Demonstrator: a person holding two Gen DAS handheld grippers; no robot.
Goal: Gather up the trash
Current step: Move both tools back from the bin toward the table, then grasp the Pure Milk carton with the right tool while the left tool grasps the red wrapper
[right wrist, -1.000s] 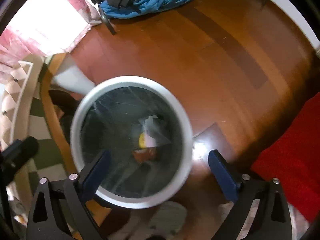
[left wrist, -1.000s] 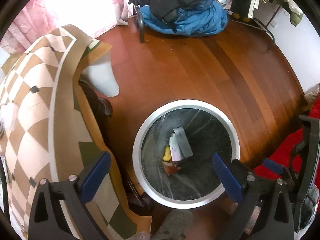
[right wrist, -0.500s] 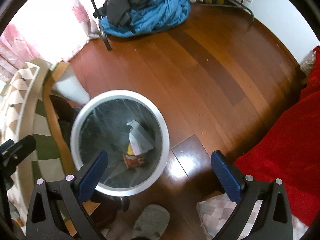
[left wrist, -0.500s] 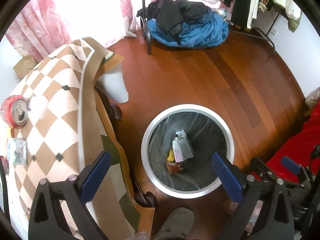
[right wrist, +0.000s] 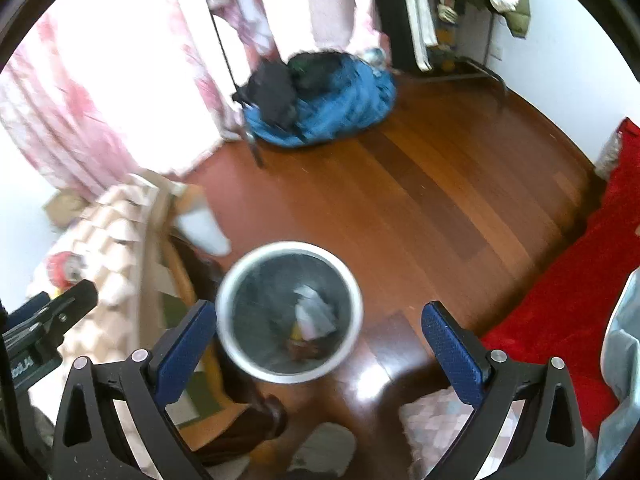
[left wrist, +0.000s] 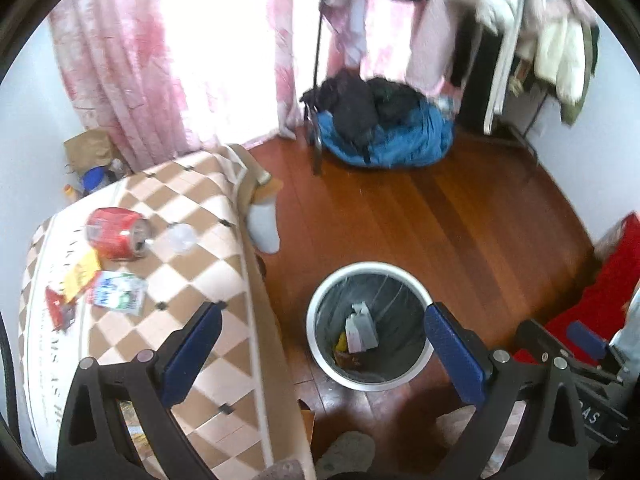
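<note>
A white-rimmed trash bin lined with a dark bag stands on the wood floor and holds a white carton and some wrappers. On the checkered table lie a crushed red can, a clear plastic lid, a white and green packet, a yellow wrapper and a red wrapper. My left gripper is open and empty, high over the table edge and the bin. My right gripper is open and empty above the bin.
A blue and black pile of clothes lies on the floor by a clothes rack. Pink curtains hang behind the table. A red blanket covers the right side. A slipper shows at the bottom.
Both grippers have risen and pulled back from the bin, which looks smaller now. The left view has swung onto the tabletop, bringing the can and wrappers into sight.
</note>
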